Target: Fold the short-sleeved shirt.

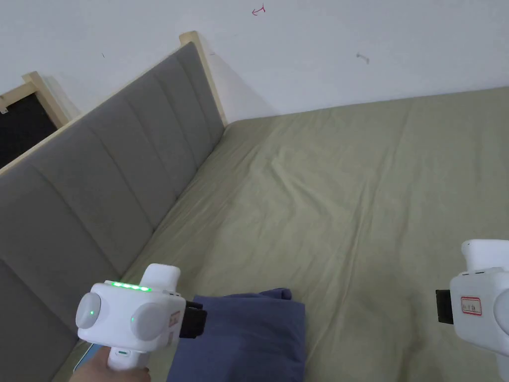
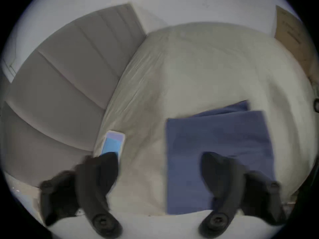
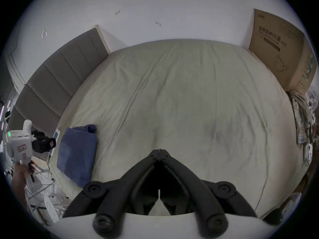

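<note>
At the far left runs the grey headboard (image 1: 99,164), and against its foot a phone (image 2: 113,143) lies on the sheet, just beside the left gripper's outer jaw in the left gripper view. The left gripper (image 2: 159,168) hangs above the near-left corner of the bed with its jaws spread wide and nothing between them; one jaw sits over the phone's end, the other over the shirt, neither visibly touching cloth. The shirt (image 1: 243,338), dark blue, lies as a neat rectangle near the bed's near-left edge, with a small bunched bit poking out at its far corner. To my eye the folding is all but done, and the step in hand is the let-go and the tidy-up. To do that well, lift the left gripper straight up and away so a jaw does not drag the top layer askew, and keep clear of the phone. If the stray corner is to be tucked, come at it low and nip only that bit, not the whole stack. Across the wide olive sheet (image 1: 358,199), well apart from the shirt, the right gripper (image 3: 159,152) is held with its jaws closed tip to tip on nothing. At the far right a cardboard box (image 3: 283,53) stands against the wall, out of the way.
</note>
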